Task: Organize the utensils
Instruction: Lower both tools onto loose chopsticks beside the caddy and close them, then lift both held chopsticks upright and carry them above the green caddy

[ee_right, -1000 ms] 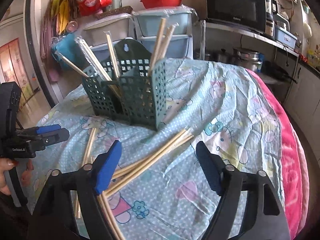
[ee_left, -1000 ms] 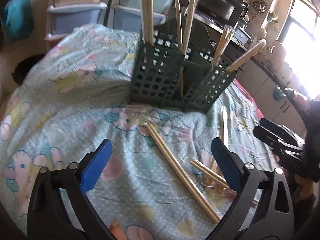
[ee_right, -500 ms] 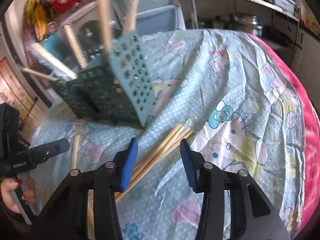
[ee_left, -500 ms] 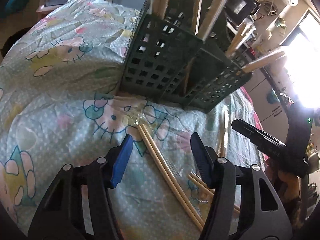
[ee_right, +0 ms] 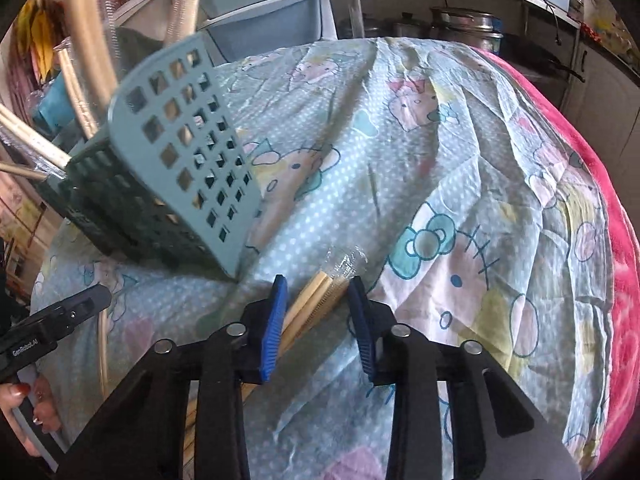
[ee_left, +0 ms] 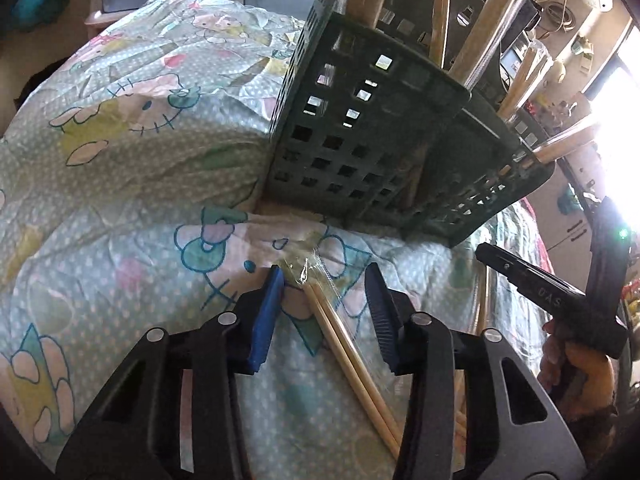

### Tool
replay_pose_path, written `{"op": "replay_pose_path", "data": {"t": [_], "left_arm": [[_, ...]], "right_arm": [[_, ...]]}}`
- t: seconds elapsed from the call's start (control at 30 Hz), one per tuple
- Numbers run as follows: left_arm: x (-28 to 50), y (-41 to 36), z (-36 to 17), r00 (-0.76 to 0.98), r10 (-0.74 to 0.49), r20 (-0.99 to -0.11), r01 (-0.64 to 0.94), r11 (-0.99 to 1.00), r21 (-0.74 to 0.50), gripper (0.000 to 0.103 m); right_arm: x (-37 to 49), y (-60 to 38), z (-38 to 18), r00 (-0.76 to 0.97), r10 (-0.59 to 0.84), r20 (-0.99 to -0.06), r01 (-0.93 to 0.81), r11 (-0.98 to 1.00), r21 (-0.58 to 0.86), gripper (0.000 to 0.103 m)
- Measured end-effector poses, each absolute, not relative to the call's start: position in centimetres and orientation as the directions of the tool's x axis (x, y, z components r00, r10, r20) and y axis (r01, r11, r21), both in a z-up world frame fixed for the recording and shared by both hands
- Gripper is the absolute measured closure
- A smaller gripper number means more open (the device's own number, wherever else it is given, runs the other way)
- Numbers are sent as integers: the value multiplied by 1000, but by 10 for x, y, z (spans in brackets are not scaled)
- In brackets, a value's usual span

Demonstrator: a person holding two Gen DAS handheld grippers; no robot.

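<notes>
So both grippers are down over the cartoon-print cloth [ee_left: 120, 184], each one straddling its own wrapped pair of chopsticks. In the left wrist view the left gripper [ee_left: 326, 280] sits bottom centre with its jaws apart – they've just been closing in, and the plastic-wrapped chopsticks [ee_left: 348, 344] lie between the blue pads without either pad pressing on them. Right behind, upper middle of the frame, is the dark green utensil caddy [ee_left: 372, 148] with more wrapped chopsticks sticking up out of it.

Right wrist view is the same deal: the right gripper [ee_right: 318, 286] has jaws that have just been narrowing around a second wrapped pair [ee_right: 316, 300] – the left pad looks just beside it, can't tell if it's touching. The caddy is at the left of that frame.
</notes>
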State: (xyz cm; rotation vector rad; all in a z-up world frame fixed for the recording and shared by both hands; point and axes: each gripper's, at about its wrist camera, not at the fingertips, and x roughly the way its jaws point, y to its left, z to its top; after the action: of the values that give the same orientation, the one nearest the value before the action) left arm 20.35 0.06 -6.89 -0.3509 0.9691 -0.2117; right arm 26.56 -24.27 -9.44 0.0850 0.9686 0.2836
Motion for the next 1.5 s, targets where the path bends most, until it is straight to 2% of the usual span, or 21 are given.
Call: {"op": "replay_pose_path", "data": {"t": [0.1,0.23,0.33,0.43,0.67,0.87,1.2,1.5], "left_arm": [[207,-1,-70,558,-315,-768,15,929,-370,75],[211,2,-73,563,-301,-770,2,932,-362,89],[211,8,-75,564,-315,-763,0,924,-382,93],[210,11,-77,567,-329,-756,3,918,-397,95],[209,25,-80,563,-383,-732,1,886,-464,98],[200,44,-74,596,-383,-706,-15,874,-486,99],[181,70,-44,693,-313,-649,-37,884,-467,99],[165,75,-10,763,-273,-586,-11,901,-434,100]], "right_arm": [[266,-245,-96,538,279,-795,-193,959,206,76],[268,-249,-97,544,290,-788,-176,957,230,83],[267,-256,-96,546,312,-777,-163,950,266,85],[265,-261,-94,554,335,-762,-156,941,300,91],[260,-279,-88,560,386,-733,-136,916,378,93],[250,-299,-81,589,429,-685,-137,888,439,94],[224,-299,-41,671,425,-608,-223,897,381,95],[208,-289,-7,736,379,-561,-272,924,267,96]]}}
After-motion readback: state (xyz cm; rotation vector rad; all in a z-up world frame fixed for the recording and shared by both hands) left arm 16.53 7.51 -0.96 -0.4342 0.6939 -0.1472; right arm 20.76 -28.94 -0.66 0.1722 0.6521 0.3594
